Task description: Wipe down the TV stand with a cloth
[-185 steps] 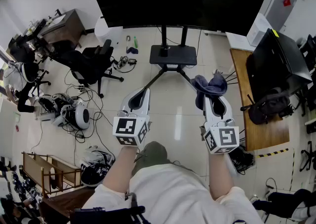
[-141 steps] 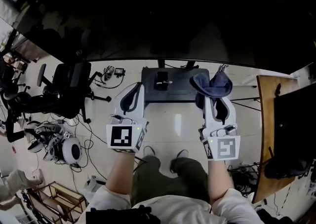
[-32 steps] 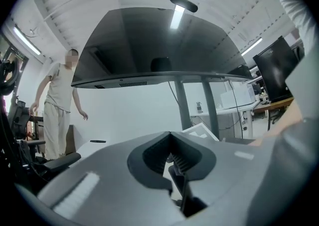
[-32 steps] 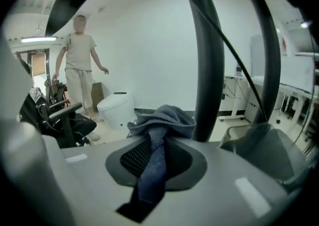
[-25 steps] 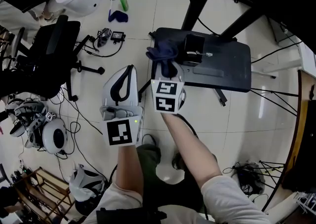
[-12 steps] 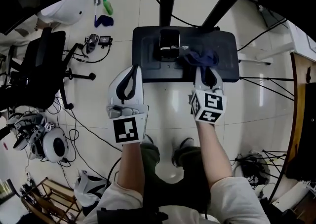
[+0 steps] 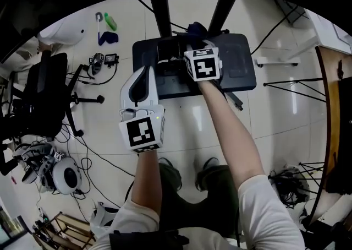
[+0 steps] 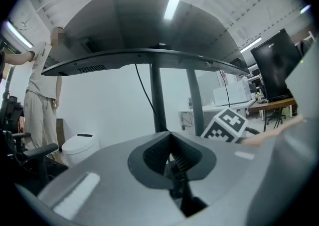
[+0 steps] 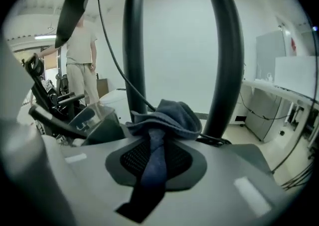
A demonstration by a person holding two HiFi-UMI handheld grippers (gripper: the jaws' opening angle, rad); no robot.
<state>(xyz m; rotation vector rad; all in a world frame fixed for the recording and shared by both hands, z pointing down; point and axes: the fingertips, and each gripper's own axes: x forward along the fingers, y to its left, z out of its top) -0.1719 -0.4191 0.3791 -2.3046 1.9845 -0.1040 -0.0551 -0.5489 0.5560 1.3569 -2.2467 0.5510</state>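
Cloth (image 7: 193,26) wiping is under way, I judge, but not finished: I am working only the back of the TV stand's shelf (image 7: 242,72), and the rest seems left to do. Nearest me, my left tongs (image 7: 145,74) are idling, tips pressed together on nothing. Farther out, my right tongs (image 7: 194,38) are pinching the dark blue cloth, bunched between the stand's two posts (image 7: 160,9).

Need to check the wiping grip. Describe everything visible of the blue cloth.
The cloth is dark blue, soft, towel-like fabric. The right hand-held gripper is shut on a narrow strip of it; the rest bunches in a heap past the tips, between the TV stand's two dark uprights, over its base plate. Contact with the plate cannot be seen.
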